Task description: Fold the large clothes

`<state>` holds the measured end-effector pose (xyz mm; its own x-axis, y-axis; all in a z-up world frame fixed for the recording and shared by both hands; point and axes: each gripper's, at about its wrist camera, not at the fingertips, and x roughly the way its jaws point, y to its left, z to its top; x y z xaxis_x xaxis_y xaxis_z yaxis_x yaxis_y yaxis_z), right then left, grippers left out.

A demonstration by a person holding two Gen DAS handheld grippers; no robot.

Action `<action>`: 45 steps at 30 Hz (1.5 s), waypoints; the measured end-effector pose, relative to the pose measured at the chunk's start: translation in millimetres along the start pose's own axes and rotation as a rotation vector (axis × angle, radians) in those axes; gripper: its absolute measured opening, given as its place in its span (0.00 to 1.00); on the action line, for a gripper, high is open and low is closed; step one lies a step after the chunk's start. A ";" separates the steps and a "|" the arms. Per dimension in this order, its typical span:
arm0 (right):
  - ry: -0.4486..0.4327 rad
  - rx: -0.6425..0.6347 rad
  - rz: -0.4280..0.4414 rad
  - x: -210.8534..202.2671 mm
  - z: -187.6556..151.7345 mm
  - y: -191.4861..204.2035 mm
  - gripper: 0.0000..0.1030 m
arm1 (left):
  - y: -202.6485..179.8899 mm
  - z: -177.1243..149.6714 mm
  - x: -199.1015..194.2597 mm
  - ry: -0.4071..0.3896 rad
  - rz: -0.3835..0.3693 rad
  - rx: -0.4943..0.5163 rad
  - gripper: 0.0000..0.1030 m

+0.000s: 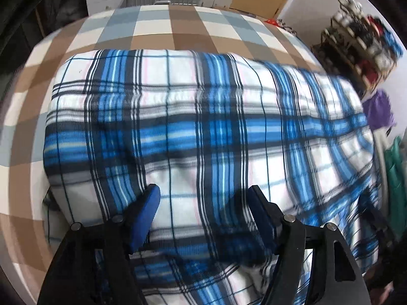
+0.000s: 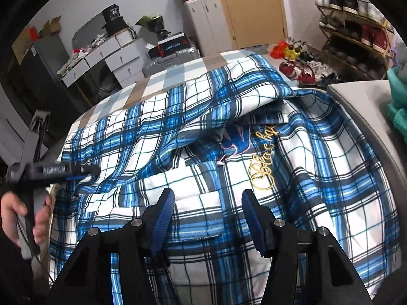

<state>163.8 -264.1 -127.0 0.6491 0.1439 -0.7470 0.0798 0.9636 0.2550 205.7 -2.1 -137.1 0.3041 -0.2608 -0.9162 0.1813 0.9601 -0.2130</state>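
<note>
Plaid cloth fills both views: a large blue, white and black checked jacket (image 2: 203, 157) lies spread over a surface covered with a brown, grey and cream checked sheet (image 1: 152, 23). Gold script embroidery (image 2: 263, 162) shows on the garment in the right wrist view, with one flap folded across above it.

The left claw (image 1: 203, 203) hovers just over the jacket (image 1: 203, 127), its blue-padded fingers (image 1: 146, 213) spread apart with nothing between them. From the right wrist view, the left claw (image 2: 76, 172) appears at the jacket's left edge, held by the person's left hand (image 2: 23, 218); whether it touches the cloth there is unclear. The right claw (image 2: 207, 206) also stands apart, empty, above the jacket's lower part.

Behind, a white drawer unit (image 2: 109, 58) has its top strewn with small clutter too small to identify. A wooden rack (image 2: 356, 25) holds rows of shoes, and more shoes (image 2: 300, 66) sit on the floor beside it.
</note>
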 end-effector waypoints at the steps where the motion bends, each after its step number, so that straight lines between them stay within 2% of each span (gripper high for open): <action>1: -0.003 0.008 0.007 -1.3 1.4 -0.2 0.53 | -1.8 -4.8 -0.7 -0.002 0.007 0.006 0.64; 4: -0.058 0.034 0.010 -13.2 12.6 -3.6 0.53 | -3.2 -23.9 -5.0 -0.011 0.019 -0.003 0.64; 6: -0.123 0.007 -0.036 -24.2 29.6 -1.9 0.60 | -1.9 -38.2 -9.0 -0.037 0.011 -0.018 0.64; 7: -0.143 -0.028 -0.053 -24.6 40.2 2.7 0.68 | -0.1 -37.7 -11.2 -0.051 0.008 -0.027 0.64; 9: -0.125 -0.153 -0.091 -11.5 66.2 17.9 0.72 | 2.0 -44.9 -11.0 -0.082 0.012 -0.041 0.65; 11: -0.031 -0.279 -0.165 18.4 90.5 32.3 0.72 | -0.3 -48.8 -10.2 -0.092 0.022 -0.034 0.65; 13: 0.080 -0.338 -0.202 50.9 104.8 36.5 0.70 | -4.9 -50.7 -8.0 -0.076 0.038 -0.017 0.65; 15: 0.197 -0.348 -0.250 83.2 112.8 32.8 0.62 | -5.0 -51.0 -7.6 -0.074 0.030 -0.021 0.65; 17: 0.280 -0.342 -0.284 104.6 112.0 25.5 0.62 | -4.2 -48.0 -8.1 -0.072 0.022 -0.006 0.65; 19: 0.375 -0.330 -0.267 118.9 103.6 16.9 0.62 | 1.5 -46.2 -11.4 -0.069 0.011 0.014 0.65; 20: 0.417 -0.330 -0.262 125.1 97.1 12.4 0.65 | 3.2 -51.2 -11.7 -0.070 0.005 0.023 0.65; 21: 0.377 -0.322 -0.246 120.8 96.6 9.8 0.67 | 1.6 -49.0 -10.6 -0.065 0.002 0.030 0.65; 22: 0.398 -0.327 -0.248 122.4 94.9 7.5 0.66 | 3.0 -34.4 -9.4 -0.066 -0.002 0.033 0.65; 24: 0.417 -0.328 -0.237 119.4 91.8 2.6 0.66 | 5.8 -36.8 -10.3 -0.068 -0.017 0.024 0.65; 26: 0.429 -0.343 -0.294 114.9 97.1 1.3 0.64 | 5.9 -39.6 -11.4 -0.067 -0.017 0.024 0.65; 28: 0.377 -0.347 -0.304 100.6 114.3 4.6 0.63 | 4.2 -42.7 -11.2 -0.068 -0.005 0.029 0.65; 31: 0.255 -0.281 -0.248 79.0 148.4 11.6 0.65 | -1.6 -45.4 -9.7 -0.072 0.011 0.029 0.65; 33: 0.233 -0.245 -0.242 80.6 162.2 10.6 0.65 | -2.6 -45.6 -9.4 -0.071 0.023 0.035 0.65; 36: 0.269 -0.209 -0.264 107.2 171.6 9.4 0.65 | -1.5 -45.4 -8.9 -0.072 0.025 0.038 0.65; 40: 0.340 -0.172 -0.278 145.1 159.6 -6.6 0.65 | -0.2 -46.1 -10.2 -0.074 0.021 0.041 0.66; 42: 0.380 -0.169 -0.277 156.5 146.4 -13.5 0.66 | 0.7 -44.8 -9.5 -0.071 0.015 0.048 0.68; 43: 0.351 -0.156 -0.267 152.4 146.7 -15.8 0.67 | 1.2 -44.4 -9.7 -0.071 0.011 0.047 0.68; 45: 0.388 -0.148 -0.280 150.7 152.1 -14.5 0.66 | 2.7 -43.8 -9.8 -0.070 -0.003 0.038 0.70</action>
<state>375.5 -290.6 -149.9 0.2868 -0.0785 -0.9548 0.0839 0.9949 -0.0566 162.2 7.5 -143.5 0.3683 -0.2711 -0.8893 0.2172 0.9552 -0.2012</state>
